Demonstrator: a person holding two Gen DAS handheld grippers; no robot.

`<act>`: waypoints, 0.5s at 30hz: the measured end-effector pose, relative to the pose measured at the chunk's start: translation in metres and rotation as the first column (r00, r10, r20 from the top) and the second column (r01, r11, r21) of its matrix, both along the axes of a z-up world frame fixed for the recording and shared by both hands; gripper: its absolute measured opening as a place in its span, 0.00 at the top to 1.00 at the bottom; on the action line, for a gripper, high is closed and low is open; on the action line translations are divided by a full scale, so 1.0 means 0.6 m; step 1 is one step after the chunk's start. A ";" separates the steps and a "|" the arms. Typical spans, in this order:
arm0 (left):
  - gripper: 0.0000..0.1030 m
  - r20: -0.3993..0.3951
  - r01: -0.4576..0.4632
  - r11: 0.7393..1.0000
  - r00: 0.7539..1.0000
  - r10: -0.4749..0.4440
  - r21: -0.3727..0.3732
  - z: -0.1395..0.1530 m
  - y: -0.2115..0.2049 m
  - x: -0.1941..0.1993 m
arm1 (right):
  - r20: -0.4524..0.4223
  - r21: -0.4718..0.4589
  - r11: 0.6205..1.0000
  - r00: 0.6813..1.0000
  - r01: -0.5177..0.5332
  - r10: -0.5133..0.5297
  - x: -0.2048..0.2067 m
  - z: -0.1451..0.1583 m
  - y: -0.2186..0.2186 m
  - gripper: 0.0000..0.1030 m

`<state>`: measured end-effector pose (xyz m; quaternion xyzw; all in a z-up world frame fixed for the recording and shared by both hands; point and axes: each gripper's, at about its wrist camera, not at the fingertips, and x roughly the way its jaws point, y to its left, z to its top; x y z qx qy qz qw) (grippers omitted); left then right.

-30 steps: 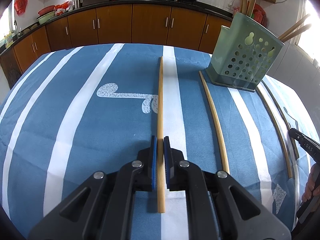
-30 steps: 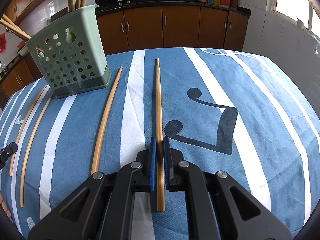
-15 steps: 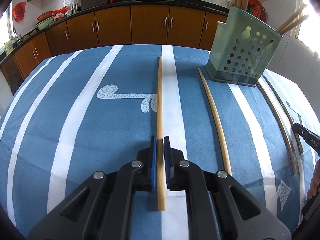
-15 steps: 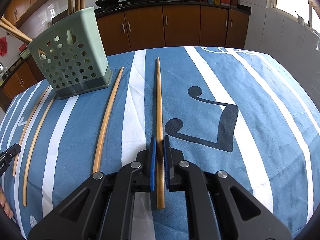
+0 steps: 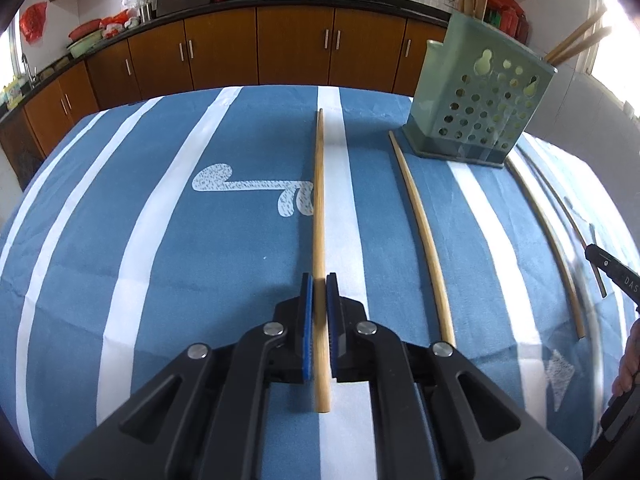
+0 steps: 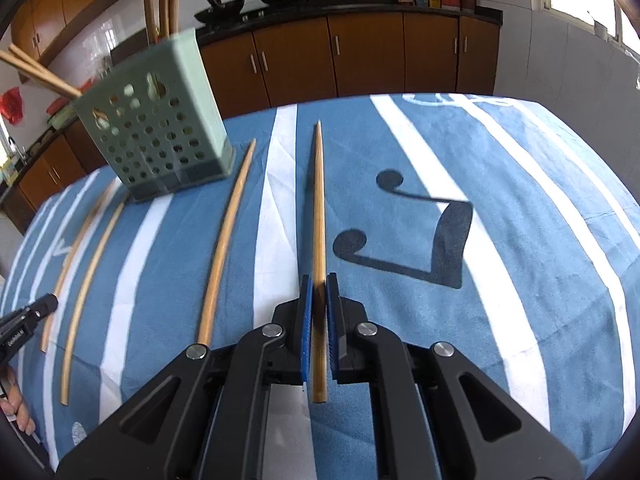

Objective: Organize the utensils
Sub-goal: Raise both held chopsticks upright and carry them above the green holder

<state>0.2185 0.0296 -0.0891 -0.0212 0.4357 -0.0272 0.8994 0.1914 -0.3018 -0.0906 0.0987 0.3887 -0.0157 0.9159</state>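
My left gripper (image 5: 319,280) is shut on a wooden chopstick (image 5: 319,200) that points away over the blue striped cloth. My right gripper (image 6: 319,280) is shut on another chopstick (image 6: 318,200), lifted a little above the cloth with its shadow beside it. The green perforated holder (image 5: 480,108) stands at the far right in the left wrist view and at the far left in the right wrist view (image 6: 156,136), with several chopsticks in it. Loose chopsticks (image 5: 420,220) lie on the cloth beside the holder, also seen in the right wrist view (image 6: 224,240).
The table is covered by a blue cloth with white stripes (image 5: 160,220). Brown kitchen cabinets (image 5: 296,52) run behind it. The other gripper's tip shows at the right edge of the left wrist view (image 5: 612,272) and the left edge of the right wrist view (image 6: 24,320).
Both grippers have risen and tilted with their chopsticks still held. The holder looks nearer and more tilted in the right wrist view.
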 end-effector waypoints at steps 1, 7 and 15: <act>0.93 0.008 -0.001 1.000 1.000 0.001 -0.006 0.006 0.002 -0.002 | 0.023 0.004 1.000 1.000 0.003 -0.003 -0.006 0.010 -0.003 0.93; 0.93 0.074 0.004 1.000 0.997 -0.002 -0.024 0.047 0.007 -0.020 | 0.119 0.022 0.999 0.992 0.025 -0.027 -0.028 0.060 -0.018 0.93; 0.93 0.199 -0.005 0.998 0.980 0.018 -0.066 0.128 0.019 -0.034 | 0.235 0.041 0.997 0.970 0.060 -0.068 -0.042 0.122 -0.043 0.93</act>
